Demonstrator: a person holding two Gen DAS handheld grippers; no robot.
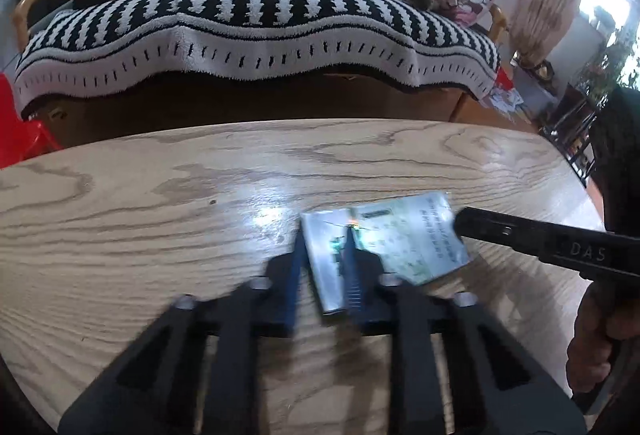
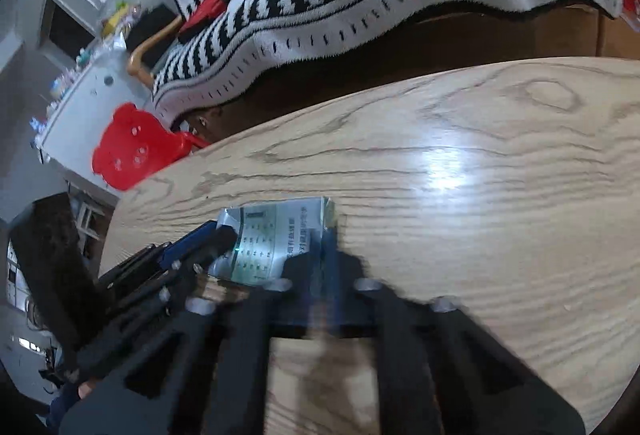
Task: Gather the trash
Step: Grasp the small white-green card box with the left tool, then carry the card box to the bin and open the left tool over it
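One piece of trash shows in either view: a flattened foil packet (image 1: 384, 243) with green print, lying on the wooden counter (image 1: 140, 219) near its far edge, on the side towards the sofa with the black-and-white striped throw (image 1: 256, 15). The left gripper (image 1: 324, 255) has its jaws set narrowly astride the packet's folded left flap, one blue pad on each side and touching it, so it looks clamped on, though blur leaves this a judgement. The right gripper (image 2: 320, 247) meets the packet's opposite edge; its jaws look close together, but whether they pinch the foil I cannot tell. No bin or bag is in sight, so collection seems to be at its start: the packet is gripped but not lifted, and carrying it off is left. Beyond the packet stands one red stool (image 2: 132, 147).
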